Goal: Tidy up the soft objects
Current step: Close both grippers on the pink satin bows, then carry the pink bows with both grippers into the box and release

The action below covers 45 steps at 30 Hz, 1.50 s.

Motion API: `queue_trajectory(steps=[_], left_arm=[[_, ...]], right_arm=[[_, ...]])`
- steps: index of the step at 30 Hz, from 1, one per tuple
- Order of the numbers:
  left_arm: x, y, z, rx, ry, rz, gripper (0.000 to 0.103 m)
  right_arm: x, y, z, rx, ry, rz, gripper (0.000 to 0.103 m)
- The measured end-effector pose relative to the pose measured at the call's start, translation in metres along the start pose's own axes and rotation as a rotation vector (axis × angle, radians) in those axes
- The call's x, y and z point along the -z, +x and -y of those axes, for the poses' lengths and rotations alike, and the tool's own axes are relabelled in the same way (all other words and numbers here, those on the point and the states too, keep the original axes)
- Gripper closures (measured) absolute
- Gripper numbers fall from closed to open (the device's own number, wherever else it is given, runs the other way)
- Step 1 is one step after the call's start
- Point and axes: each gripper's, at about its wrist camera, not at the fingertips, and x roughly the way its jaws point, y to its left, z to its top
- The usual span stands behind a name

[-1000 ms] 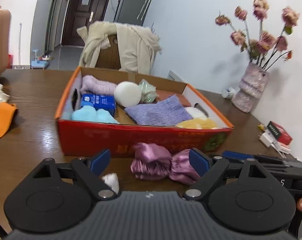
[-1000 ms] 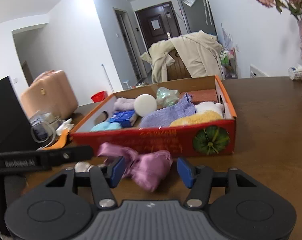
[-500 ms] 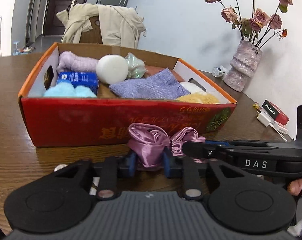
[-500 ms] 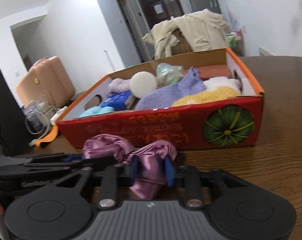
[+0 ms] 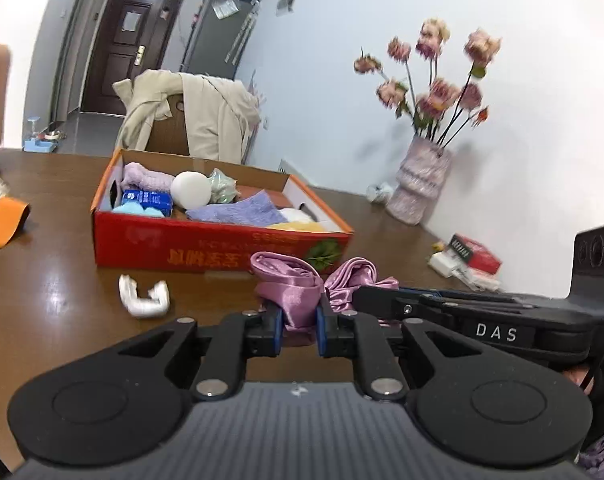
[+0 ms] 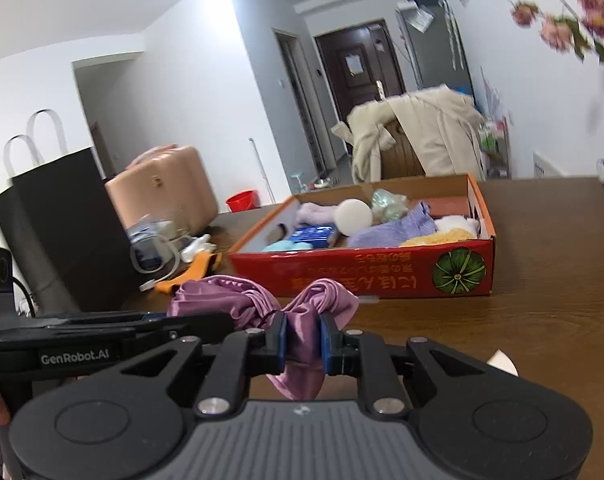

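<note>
A pink satin cloth [image 5: 297,292] is held up above the brown table by both grippers. My left gripper [image 5: 298,328] is shut on its left bunch. My right gripper [image 6: 304,344] is shut on its right bunch [image 6: 306,320]; its body shows at the right of the left wrist view [image 5: 462,312]. Behind the cloth stands an open red cardboard box [image 5: 205,246] filled with soft things: a purple cloth [image 5: 237,210], a white ball [image 5: 191,189], a blue pack [image 5: 146,200], a yellow piece [image 6: 438,236].
A small white object [image 5: 141,296] lies on the table left of the cloth. A vase of pink flowers [image 5: 420,184] and small packs [image 5: 468,256] stand at the right. An orange item [image 5: 3,220], a black bag [image 6: 61,224] and cables lie left.
Both grippers closed on the satin cloth, one on each bunch, and lifted it off the table, pulling back from the box.
</note>
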Motion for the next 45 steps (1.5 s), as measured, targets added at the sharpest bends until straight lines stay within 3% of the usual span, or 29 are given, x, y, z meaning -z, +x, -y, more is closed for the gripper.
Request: queue_trajectory(steps=[11, 14, 17, 22, 28, 33, 37, 41, 45], left_arm=[[0.025, -0.055, 0.028, 0.003, 0.006, 0.059, 0.087], [0.014, -0.054, 0.028, 0.015, 0.014, 0.067, 0.087], [-0.016, -0.042, 0.023, 0.03, 0.044, 0.092, 0.087], [-0.072, 0.012, -0.01, 0.041, 0.025, 0.053, 0.087], [-0.112, 0.097, -0.057, -0.019, 0.006, -0.02, 0.087], [-0.109, 0.167, -0.096, -0.068, -0.021, -0.136, 0.087], [-0.094, 0.204, -0.115, -0.069, -0.029, -0.233, 0.086], [-0.088, 0.211, -0.12, -0.071, -0.006, -0.227, 0.082], [-0.088, 0.209, -0.122, -0.08, 0.002, -0.23, 0.064]], right_arm=[[0.022, -0.055, -0.027, -0.015, -0.029, 0.047, 0.087], [0.013, -0.056, -0.029, -0.01, -0.046, 0.062, 0.087], [-0.017, -0.043, -0.025, -0.002, -0.07, 0.094, 0.087], [-0.068, 0.012, 0.0, -0.006, -0.042, 0.077, 0.087], [-0.115, 0.119, 0.046, -0.009, 0.054, -0.044, 0.087], [-0.115, 0.2, 0.073, 0.03, 0.061, -0.193, 0.087], [-0.105, 0.237, 0.084, 0.082, 0.023, -0.337, 0.086], [-0.098, 0.25, 0.088, 0.106, -0.012, -0.392, 0.086], [-0.095, 0.246, 0.087, 0.103, -0.022, -0.405, 0.086]])
